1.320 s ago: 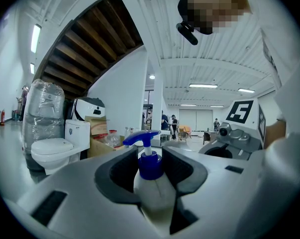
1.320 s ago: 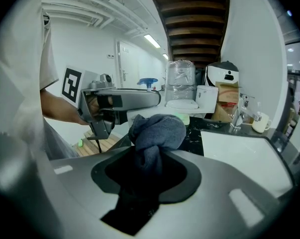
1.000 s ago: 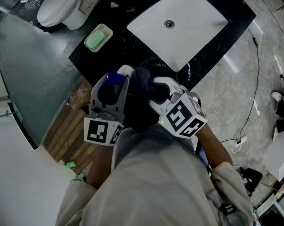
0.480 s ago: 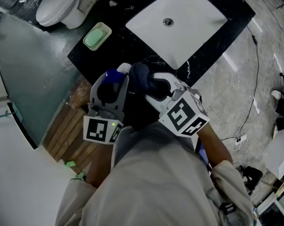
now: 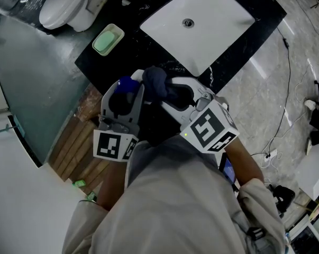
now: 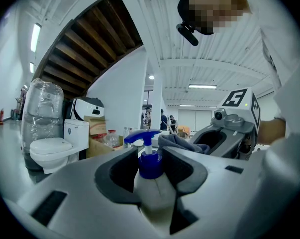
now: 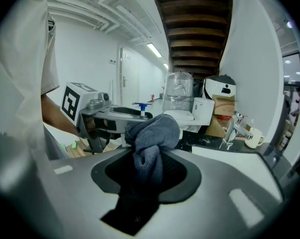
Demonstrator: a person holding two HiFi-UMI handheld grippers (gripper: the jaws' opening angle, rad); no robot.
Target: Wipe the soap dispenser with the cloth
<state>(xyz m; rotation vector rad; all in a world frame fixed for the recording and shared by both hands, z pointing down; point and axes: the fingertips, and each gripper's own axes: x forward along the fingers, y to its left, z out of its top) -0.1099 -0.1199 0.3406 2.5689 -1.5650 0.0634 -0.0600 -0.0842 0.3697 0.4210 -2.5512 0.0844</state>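
head view: the left gripper (image 5: 128,90) holds the soap dispenser (image 5: 126,84) near the black counter's (image 5: 148,52) edge, the cloth (image 5: 155,80) just beside it. left gripper view: jaws clamp the upright bottle, nozzle pointing left. right gripper view: the right gripper (image 7: 150,171) pinches the bunched grey cloth.

Ahead: sink basin (image 5: 222,15) blocks counter's (image 5: 133,45) right part.
Left: soap dish (image 5: 120,34); bare counter between it and basin.

Soap dispenser (image 6: 150,183) in left gripper (image 5: 130,84), cloth (image 7: 150,133) in right gripper (image 7: 149,164) just beside, sink (image 5: 212,30) beyond.
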